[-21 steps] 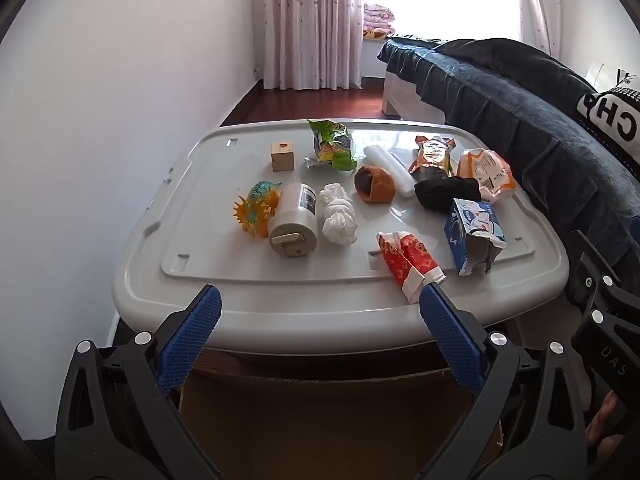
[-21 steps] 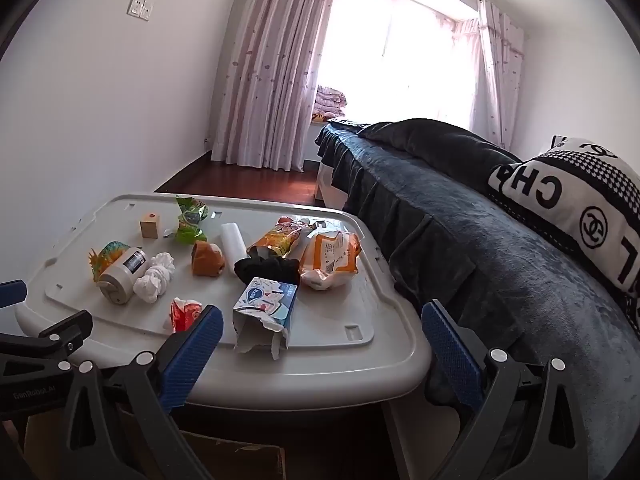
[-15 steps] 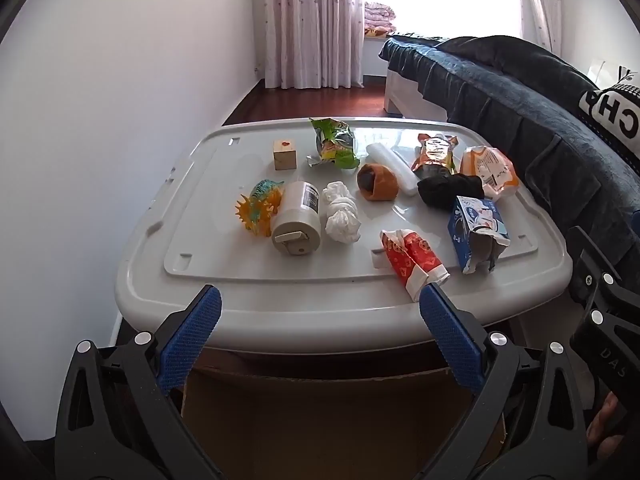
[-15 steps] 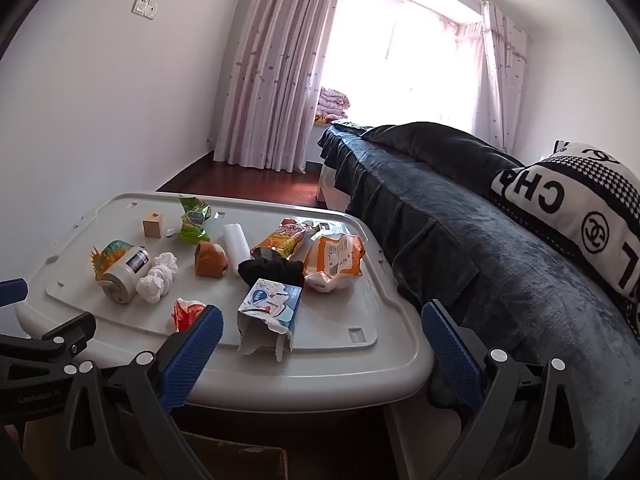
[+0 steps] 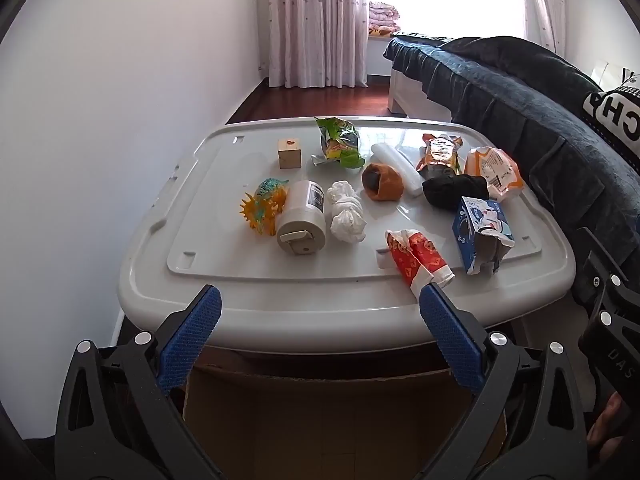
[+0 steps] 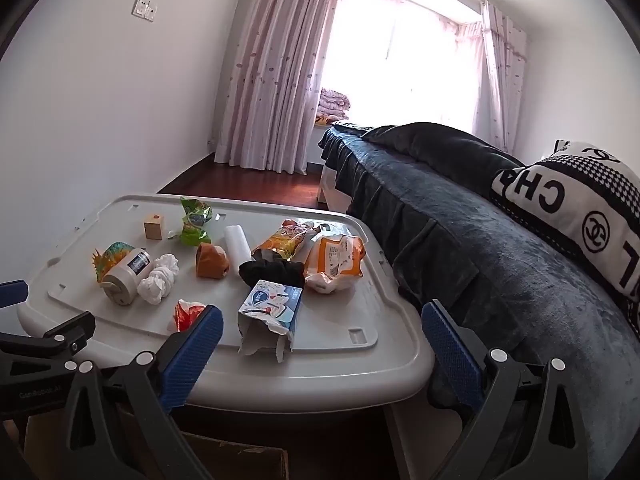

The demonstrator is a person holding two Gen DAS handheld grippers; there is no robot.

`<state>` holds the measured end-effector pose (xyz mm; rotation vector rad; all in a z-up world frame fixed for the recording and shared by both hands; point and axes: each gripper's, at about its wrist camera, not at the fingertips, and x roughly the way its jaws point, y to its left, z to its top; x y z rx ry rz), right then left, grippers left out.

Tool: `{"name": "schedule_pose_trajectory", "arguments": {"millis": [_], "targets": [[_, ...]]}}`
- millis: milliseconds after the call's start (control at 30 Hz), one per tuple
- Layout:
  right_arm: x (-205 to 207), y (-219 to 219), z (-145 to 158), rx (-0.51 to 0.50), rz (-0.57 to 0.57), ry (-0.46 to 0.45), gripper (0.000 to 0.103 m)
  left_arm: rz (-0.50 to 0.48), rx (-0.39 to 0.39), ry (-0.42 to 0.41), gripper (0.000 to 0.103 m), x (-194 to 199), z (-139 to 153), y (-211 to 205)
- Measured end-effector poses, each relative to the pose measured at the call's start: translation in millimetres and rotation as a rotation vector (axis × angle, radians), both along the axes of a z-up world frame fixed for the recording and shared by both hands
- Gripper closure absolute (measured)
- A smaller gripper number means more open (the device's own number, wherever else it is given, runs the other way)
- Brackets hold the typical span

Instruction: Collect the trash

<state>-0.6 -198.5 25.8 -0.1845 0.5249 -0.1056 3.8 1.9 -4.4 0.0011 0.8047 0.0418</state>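
Black plastic left claw, ribbed blue pads, silver screws

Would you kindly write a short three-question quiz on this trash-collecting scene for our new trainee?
1. True or false: the left gripper holds the red wrapper.
2. What lies directly between the white canister and the wall-side rim of the grey lid? A) wooden cube B) toy dinosaur C) black cloth
3. Name the torn carton's main colour.

Key: 1 false, its jaws are open and empty; 2 B, the toy dinosaur; 3 blue.
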Motion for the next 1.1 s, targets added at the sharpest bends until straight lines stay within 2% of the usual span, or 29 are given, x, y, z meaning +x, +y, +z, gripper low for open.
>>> {"name": "schedule_pose_trajectory", "arguments": {"millis": [1100], "targets": [[-1.9,3.5,0.4,0.003,0.004,-0.001,0.005,0.004,0.000,-0.004,0.006,-0.3,1.3,3.5]]}}
